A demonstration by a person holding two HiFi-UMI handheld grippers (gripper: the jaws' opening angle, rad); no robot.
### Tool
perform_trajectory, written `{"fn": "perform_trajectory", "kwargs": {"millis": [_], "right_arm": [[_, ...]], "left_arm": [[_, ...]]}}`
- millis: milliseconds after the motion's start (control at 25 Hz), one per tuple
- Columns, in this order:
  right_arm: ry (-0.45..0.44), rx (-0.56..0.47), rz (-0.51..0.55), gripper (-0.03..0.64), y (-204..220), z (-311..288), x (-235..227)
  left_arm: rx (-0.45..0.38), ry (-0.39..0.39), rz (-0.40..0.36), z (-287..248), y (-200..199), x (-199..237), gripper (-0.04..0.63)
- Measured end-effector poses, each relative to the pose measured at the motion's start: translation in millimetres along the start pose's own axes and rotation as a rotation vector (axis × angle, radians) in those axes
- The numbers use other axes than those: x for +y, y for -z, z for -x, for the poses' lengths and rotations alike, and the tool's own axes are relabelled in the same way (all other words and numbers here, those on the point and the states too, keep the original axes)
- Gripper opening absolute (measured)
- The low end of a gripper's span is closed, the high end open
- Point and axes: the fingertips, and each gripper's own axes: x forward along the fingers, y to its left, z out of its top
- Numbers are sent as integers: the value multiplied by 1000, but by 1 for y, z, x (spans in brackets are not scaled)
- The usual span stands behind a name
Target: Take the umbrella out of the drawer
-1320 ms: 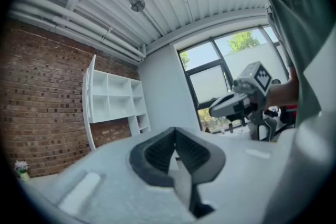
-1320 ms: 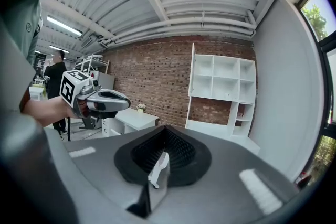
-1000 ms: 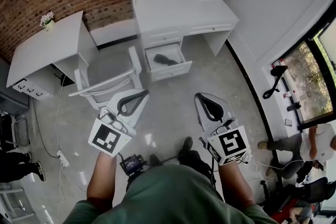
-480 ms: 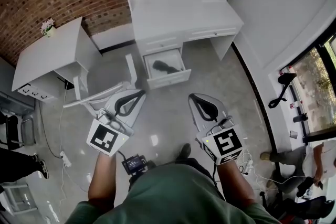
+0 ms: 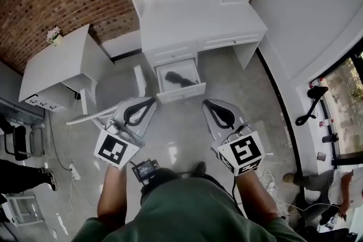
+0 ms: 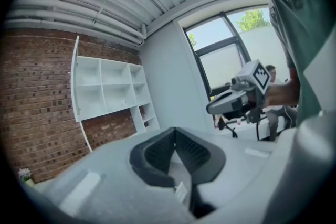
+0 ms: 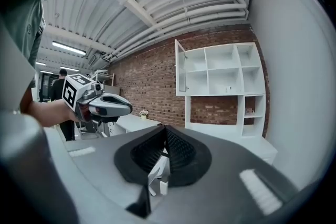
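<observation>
Left gripper (image 5: 148,102): we held it closed and empty, near the drawer (image 5: 182,93).
Right gripper (image 5: 210,103): closed, empty.
Umbrella (image 5: 180,79): lay inside the drawer.

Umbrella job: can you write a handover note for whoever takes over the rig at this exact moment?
Left tongs: shut, empty, held over the floor short of the desk.
Right tongs: shut, empty, alongside.
Umbrella: dark, lying inside the open drawer under the white desk; a chair stands just left of the drawer.
Done: drawer is open.
Left: reach the drawer, open one pair of tongs, grip the umbrella, lift it out.
</observation>
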Motion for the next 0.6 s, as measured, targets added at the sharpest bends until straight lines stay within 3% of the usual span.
{"fn": "perform_trajectory", "kwargs": {"millis": [240,600], "right_arm": [[10,25,-22,8,10,-29,-27],[109,61,-7,8,-2,-108,-65]], "left_arm": [[11,26,17,-36,14,29,3],[-58,140,21,-96,32,107,3]]}}
